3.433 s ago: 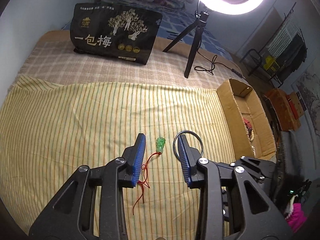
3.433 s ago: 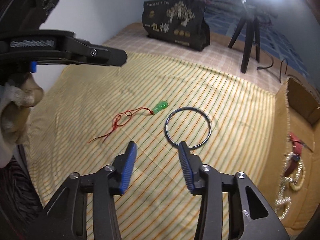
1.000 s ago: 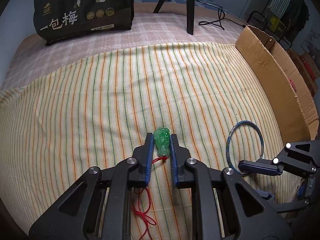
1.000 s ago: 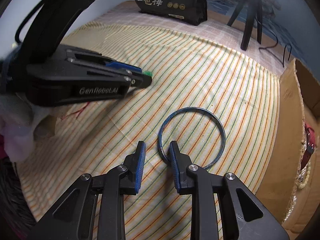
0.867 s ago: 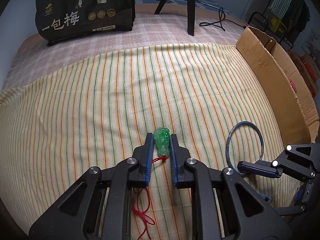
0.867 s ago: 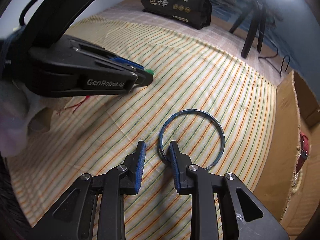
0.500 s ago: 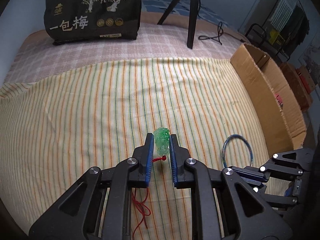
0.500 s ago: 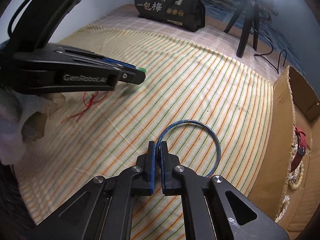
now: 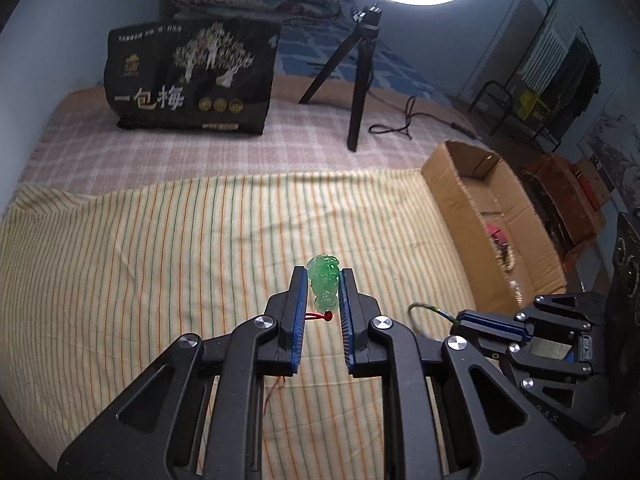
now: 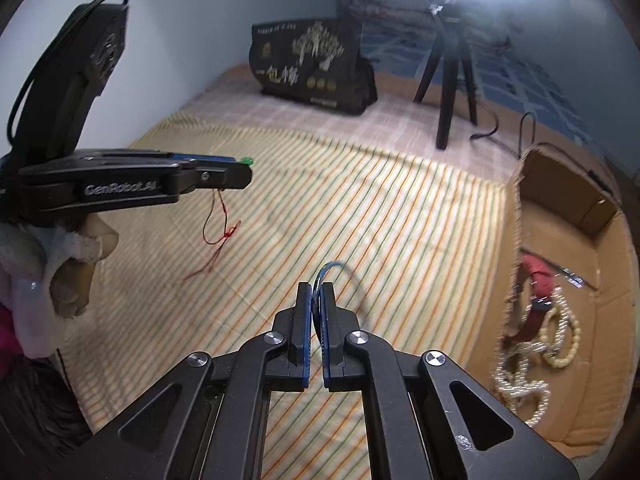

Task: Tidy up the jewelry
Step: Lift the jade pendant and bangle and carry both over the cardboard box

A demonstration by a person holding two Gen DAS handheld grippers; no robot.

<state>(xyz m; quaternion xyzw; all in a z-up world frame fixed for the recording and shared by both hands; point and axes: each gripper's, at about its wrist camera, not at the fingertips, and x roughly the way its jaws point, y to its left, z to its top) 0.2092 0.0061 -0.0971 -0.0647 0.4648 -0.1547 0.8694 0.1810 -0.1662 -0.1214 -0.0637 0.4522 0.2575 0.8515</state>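
Observation:
My left gripper (image 9: 323,285) is shut on a green carved pendant (image 9: 325,280) and holds it above the striped cloth; its red cord (image 10: 218,224) hangs below. My right gripper (image 10: 317,294) is shut on a thin blue bangle (image 10: 334,270), lifted off the cloth; the bangle also shows in the left wrist view (image 9: 428,314). The left gripper shows from the side in the right wrist view (image 10: 240,172). The cardboard box (image 10: 576,240) at the right holds pearl strands (image 10: 560,336) and a red strap (image 10: 538,280).
A yellow striped cloth (image 9: 160,248) covers the bed. A black printed bag (image 9: 192,84) stands at the back. A ring light on a black tripod (image 9: 360,80) stands behind the cloth, with a cable (image 9: 400,120). The box (image 9: 480,208) lies along the right edge.
Both grippers have risen off the cloth, the left with the pendant and the right with the bangle. The red cord now hangs free, and both have drawn back.

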